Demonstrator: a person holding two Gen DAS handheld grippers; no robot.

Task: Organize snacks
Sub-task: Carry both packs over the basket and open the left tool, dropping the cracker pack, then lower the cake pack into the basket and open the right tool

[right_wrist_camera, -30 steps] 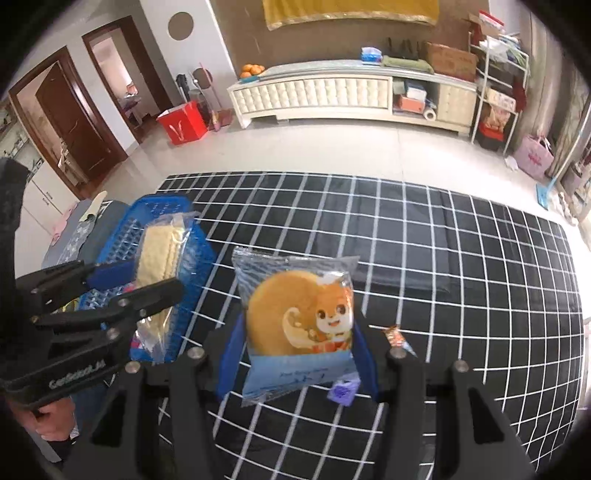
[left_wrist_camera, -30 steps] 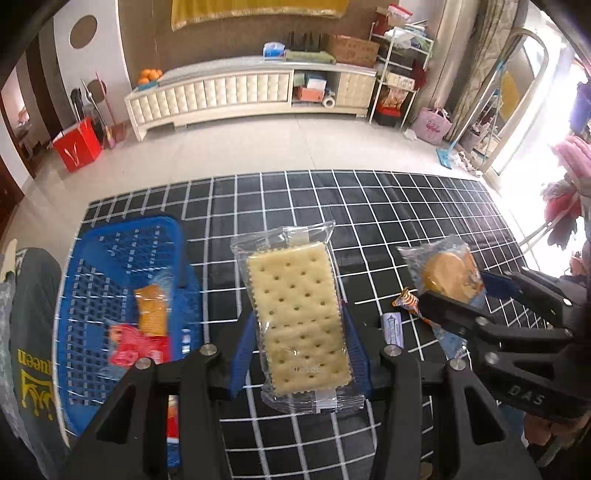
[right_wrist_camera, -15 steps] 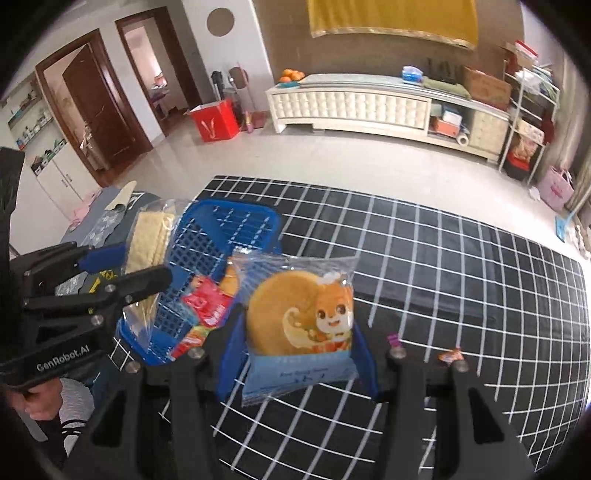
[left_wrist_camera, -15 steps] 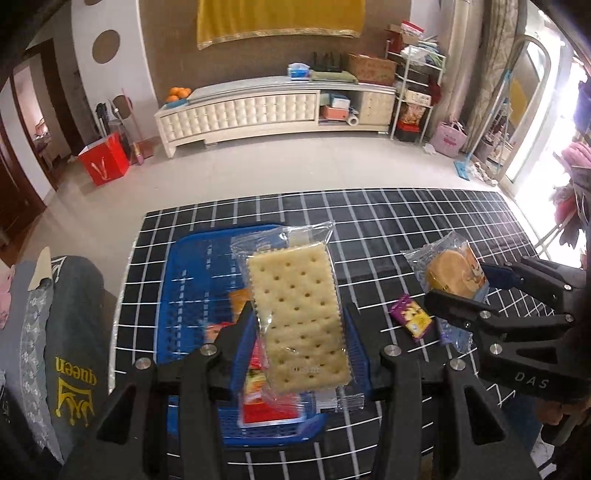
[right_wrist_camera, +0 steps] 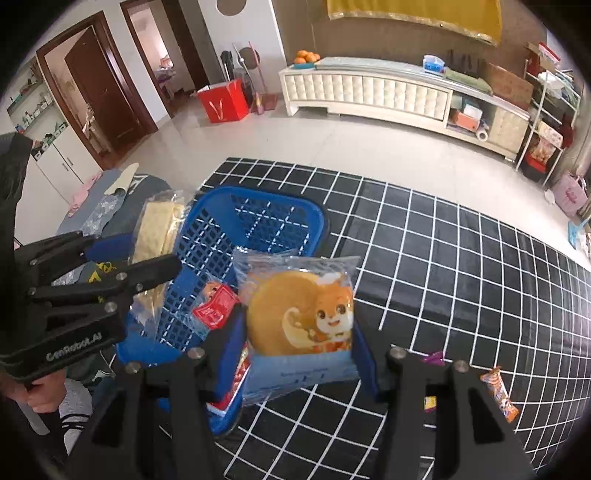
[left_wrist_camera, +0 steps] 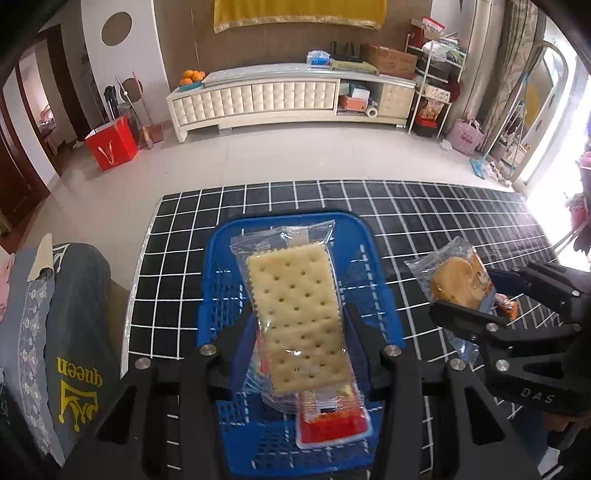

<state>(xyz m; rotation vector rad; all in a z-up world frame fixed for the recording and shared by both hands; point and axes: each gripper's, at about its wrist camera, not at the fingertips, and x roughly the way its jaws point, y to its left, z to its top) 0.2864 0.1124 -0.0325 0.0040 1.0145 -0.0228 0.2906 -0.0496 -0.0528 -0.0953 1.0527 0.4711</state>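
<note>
A black rug (left_wrist_camera: 424,206) with a white grid covers the pale tiled floor (left_wrist_camera: 258,155). Beyond its far edge a long cream cabinet (left_wrist_camera: 280,99) stands against the wall, with a bowl of oranges (left_wrist_camera: 192,76) on its left end and a yellow cloth (left_wrist_camera: 299,13) hanging above. A red paper bag (left_wrist_camera: 112,147) sits on the floor near the cabinet's left end, and a grey garment printed "queen" (left_wrist_camera: 74,332) lies just off the rug's left edge.
</note>
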